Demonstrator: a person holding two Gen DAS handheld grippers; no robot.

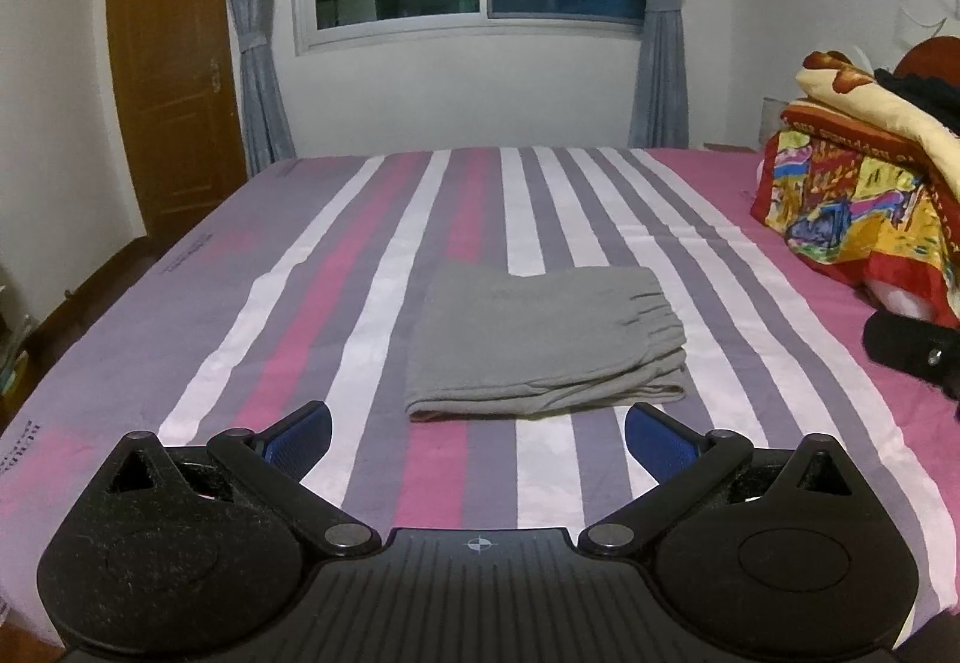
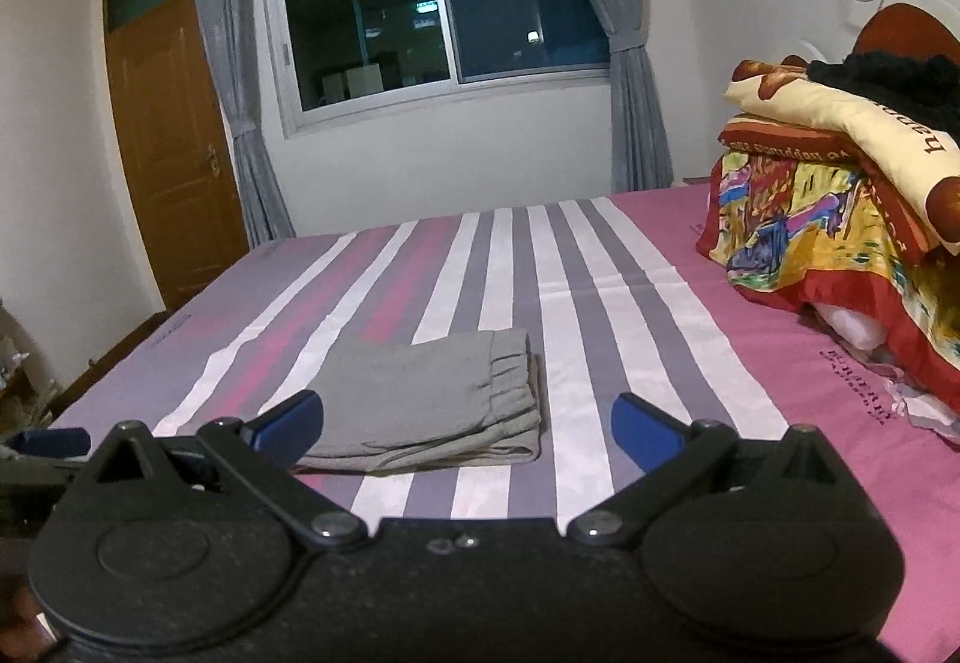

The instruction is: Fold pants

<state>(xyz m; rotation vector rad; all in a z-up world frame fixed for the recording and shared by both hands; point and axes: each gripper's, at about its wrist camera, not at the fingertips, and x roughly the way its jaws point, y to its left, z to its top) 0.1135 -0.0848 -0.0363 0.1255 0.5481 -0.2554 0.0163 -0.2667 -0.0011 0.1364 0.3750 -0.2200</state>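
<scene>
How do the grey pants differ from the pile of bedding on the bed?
The pants are plain grey; the bedding is bright red, yellow and cream with prints. The pants lie low and flat, folded into a neat rectangle; the bedding is heaped high and loose. The pants sit mid-bed on the stripes; the bedding sits at the right on the pink part. Both are cloth resting on the bed, untouched by either gripper.

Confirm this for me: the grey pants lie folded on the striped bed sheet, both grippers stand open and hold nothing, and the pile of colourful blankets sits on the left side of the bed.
One thing is wrong: the pile of colourful blankets sits on the right side of the bed, as both wrist views show. The rest holds: the grey pants lie folded on the striped bed sheet, and the left gripper and right gripper stand open, holding nothing.
</scene>
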